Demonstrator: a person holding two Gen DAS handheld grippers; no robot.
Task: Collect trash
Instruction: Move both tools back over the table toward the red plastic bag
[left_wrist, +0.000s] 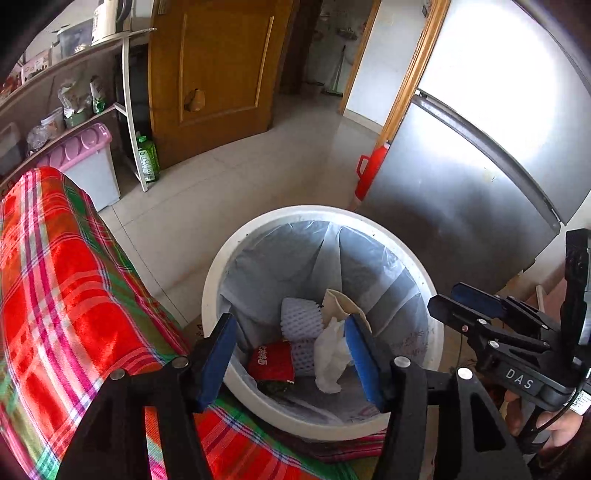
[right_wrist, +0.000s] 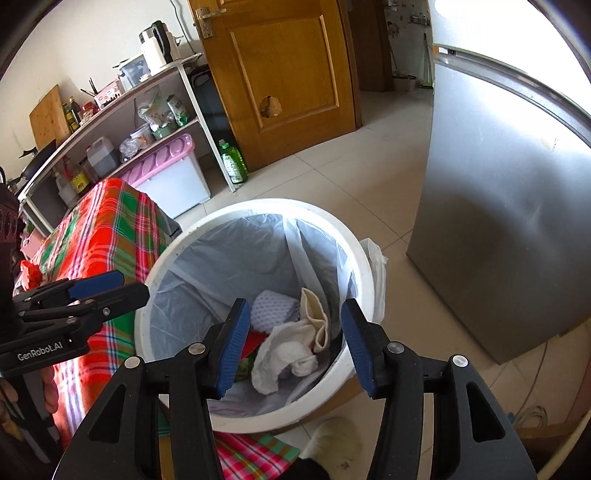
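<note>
Both the left gripper (left_wrist: 290, 358) and right gripper (right_wrist: 291, 341) hang wide apart and empty above the white trash bin (right_wrist: 364, 280). Inside its liner lie a crumpled tissue (right_wrist: 284, 358), foam fruit net (left_wrist: 300, 319) and red wrapper (left_wrist: 271, 363).

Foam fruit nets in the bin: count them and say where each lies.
2 visible. One foam net lies at the back of the white bin, beside the beige paper cup; a second sits below it, between the red packet and crumpled tissue. More may be buried.
</note>
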